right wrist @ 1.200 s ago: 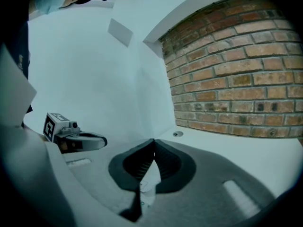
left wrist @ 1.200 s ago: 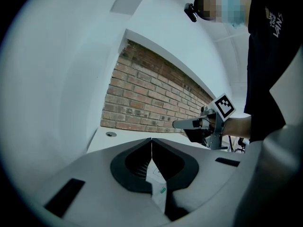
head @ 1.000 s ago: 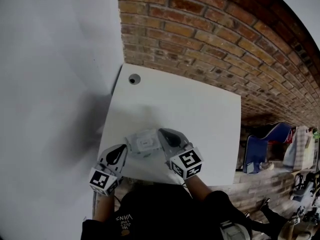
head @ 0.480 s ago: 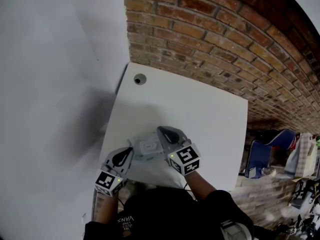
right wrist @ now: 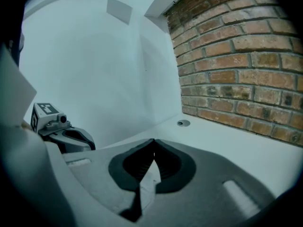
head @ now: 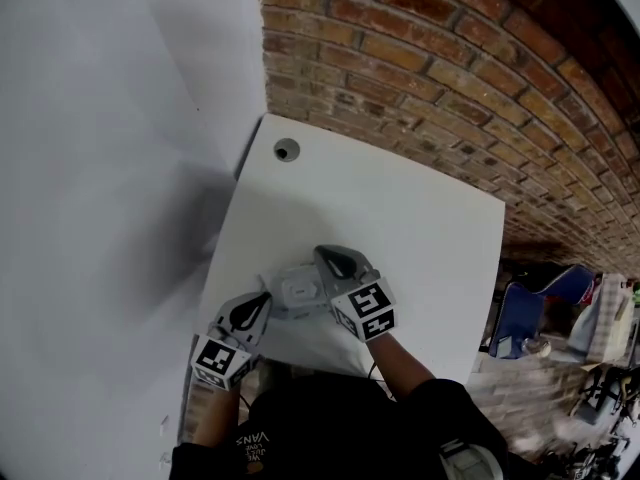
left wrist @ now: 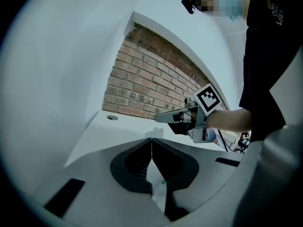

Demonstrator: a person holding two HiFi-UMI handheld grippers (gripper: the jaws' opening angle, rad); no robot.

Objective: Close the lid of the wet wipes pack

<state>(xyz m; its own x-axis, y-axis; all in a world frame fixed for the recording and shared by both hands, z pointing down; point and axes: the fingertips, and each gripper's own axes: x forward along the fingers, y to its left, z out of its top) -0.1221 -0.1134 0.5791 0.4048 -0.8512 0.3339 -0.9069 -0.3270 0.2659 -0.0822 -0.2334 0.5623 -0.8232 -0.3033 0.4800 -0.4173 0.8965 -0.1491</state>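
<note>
The wet wipes pack (head: 296, 294) lies near the front edge of the white table (head: 400, 228). Its white lid looks flat on top, though it is too small to be sure. My left gripper (head: 265, 298) is shut, and its tip is at the pack's left end. My right gripper (head: 322, 254), also shut, lies over the pack's right end. In the left gripper view my own jaws (left wrist: 151, 139) meet with nothing held, and the right gripper (left wrist: 159, 118) shows beyond them. In the right gripper view my jaws (right wrist: 154, 141) meet tip to tip.
A round cable hole (head: 286, 149) sits at the table's far left corner. A brick wall (head: 450, 68) runs along the far edge and a white wall (head: 100, 168) along the left. A blue chair (head: 525, 313) and clutter stand beyond the right edge.
The head view has shifted, so the table sits lower and further right in the frame. Both grippers stay at the pack's two ends, the left one slightly closer to it.
</note>
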